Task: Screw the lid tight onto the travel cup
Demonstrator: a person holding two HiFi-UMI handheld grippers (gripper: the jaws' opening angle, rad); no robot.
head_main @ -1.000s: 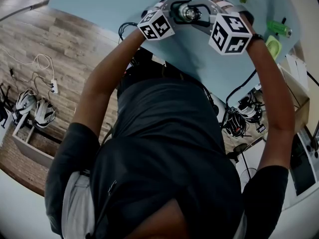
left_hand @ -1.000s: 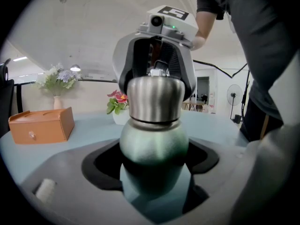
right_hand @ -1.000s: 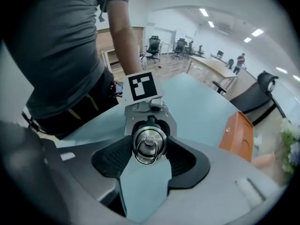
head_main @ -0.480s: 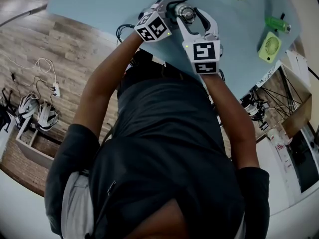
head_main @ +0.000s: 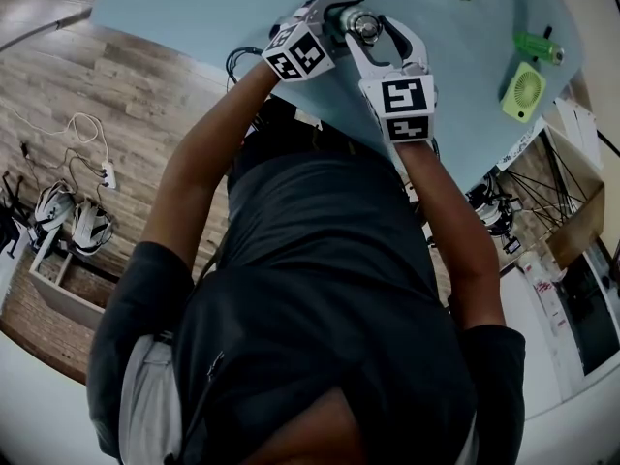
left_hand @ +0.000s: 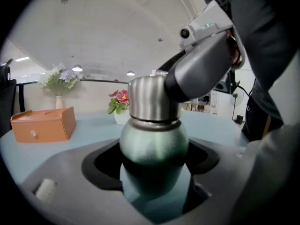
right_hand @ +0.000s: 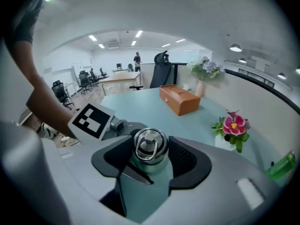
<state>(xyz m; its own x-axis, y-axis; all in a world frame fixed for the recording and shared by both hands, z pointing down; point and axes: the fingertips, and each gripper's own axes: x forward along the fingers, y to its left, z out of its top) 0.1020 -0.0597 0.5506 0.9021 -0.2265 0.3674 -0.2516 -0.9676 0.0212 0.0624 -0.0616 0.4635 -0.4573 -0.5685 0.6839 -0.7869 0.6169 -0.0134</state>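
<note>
My left gripper (left_hand: pixel 154 159) gap full: travel cup (left_hand: pixel 153 139). My right gripper (right_hand: pixel 149 154) gap full: lid (right_hand: pixel 150 144). Desk (head_main: pixel 194 8) open from cup to left edge. Toward right edge: green fan (head_main: pixel 524 92), small green object (head_main: pixel 541 48) in way. Toward far edge: potted flower (right_hand: pixel 233 125), then orange box (right_hand: pixel 180 99), vase (right_hand: pixel 200 87) behind.

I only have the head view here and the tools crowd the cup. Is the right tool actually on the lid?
Observer: Yes; the right gripper view shows the right tool with pads against both sides of the steel lid.
Operator: And the left one?
Observer: The left tool is closed round the green cup body, just below the lid.
Operator: Anything behind the cup?
Observer: An orange box, well back and apart from it.
</note>
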